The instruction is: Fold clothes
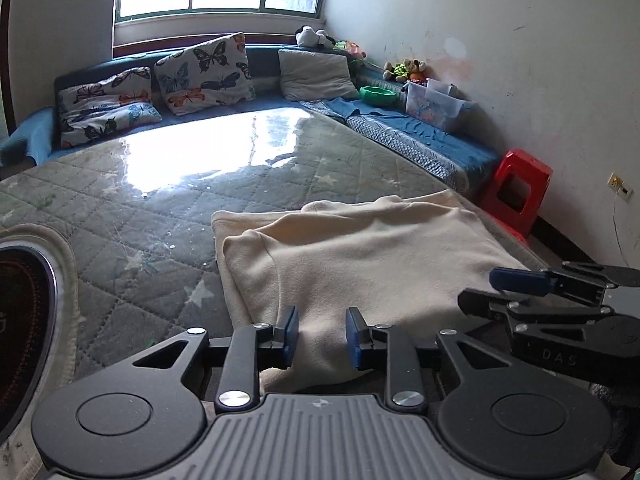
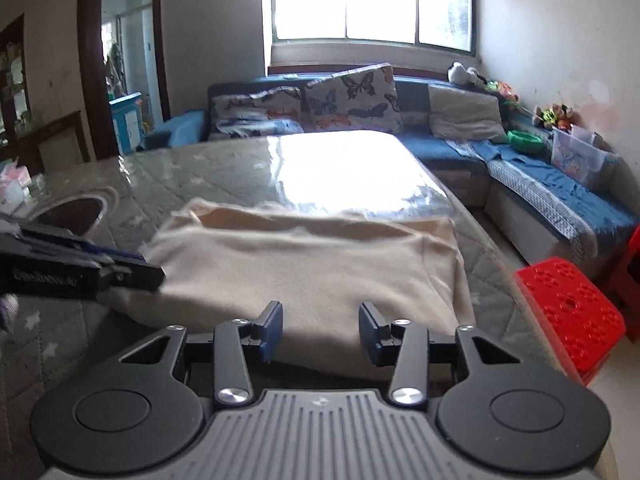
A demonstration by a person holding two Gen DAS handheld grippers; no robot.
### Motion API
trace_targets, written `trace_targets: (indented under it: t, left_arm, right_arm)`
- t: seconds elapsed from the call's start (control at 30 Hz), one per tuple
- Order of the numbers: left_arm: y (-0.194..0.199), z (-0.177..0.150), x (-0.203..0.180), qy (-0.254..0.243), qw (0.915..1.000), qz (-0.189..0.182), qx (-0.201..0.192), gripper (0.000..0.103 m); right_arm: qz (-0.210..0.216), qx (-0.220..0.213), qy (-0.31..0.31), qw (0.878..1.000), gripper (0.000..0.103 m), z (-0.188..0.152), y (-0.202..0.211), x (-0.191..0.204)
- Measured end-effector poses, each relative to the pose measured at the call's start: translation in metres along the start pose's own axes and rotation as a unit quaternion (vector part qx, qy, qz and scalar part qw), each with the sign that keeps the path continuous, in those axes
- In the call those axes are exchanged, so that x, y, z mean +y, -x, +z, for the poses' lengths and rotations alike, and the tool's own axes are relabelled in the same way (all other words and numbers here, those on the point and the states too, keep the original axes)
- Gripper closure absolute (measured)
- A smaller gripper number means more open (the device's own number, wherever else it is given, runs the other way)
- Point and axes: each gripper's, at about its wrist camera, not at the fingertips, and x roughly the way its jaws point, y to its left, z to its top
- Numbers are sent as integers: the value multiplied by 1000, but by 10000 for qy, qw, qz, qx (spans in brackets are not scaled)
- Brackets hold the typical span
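Note:
A cream garment [image 1: 360, 256] lies folded into a flat stack on the quilted grey-green table cover [image 1: 140, 216]; it also shows in the right wrist view [image 2: 304, 264]. My left gripper [image 1: 322, 336] is open, its blue-padded jaws apart over the garment's near left edge, holding nothing. My right gripper [image 2: 320, 332] is open over the garment's near edge, empty. The right gripper [image 1: 520, 280] shows at the right of the left wrist view. The left gripper [image 2: 132, 264] shows at the left of the right wrist view.
An induction cooktop [image 1: 20, 320] is set into the table at the near left. A blue sofa [image 2: 560, 196] with butterfly cushions [image 1: 204, 76] wraps behind and right of the table. Red plastic stools [image 2: 568, 312] stand at the table's right. A doorway [image 2: 124, 64] opens at the far left.

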Motion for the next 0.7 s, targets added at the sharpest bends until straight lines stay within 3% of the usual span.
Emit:
trace_targets:
  t: [0.47, 0.53, 0.6, 0.7]
  left_arm:
    - [5, -8, -1, 32, 9999, 122, -1, 70]
    - [7, -8, -1, 56, 9999, 134, 12, 65]
    - [10, -9, -2, 73, 9998, 163, 10, 53]
    - [16, -12, -4, 97, 9998, 190, 6, 48]
  right_arm:
    - [106, 11, 288, 9995, 59, 1, -9, 26]
    - [119, -22, 278, 9995, 55, 2, -4, 27]
    - [120, -30, 287, 9995, 46, 2, 0, 27]
    - [89, -38, 239, 9997, 42, 0, 5, 26]
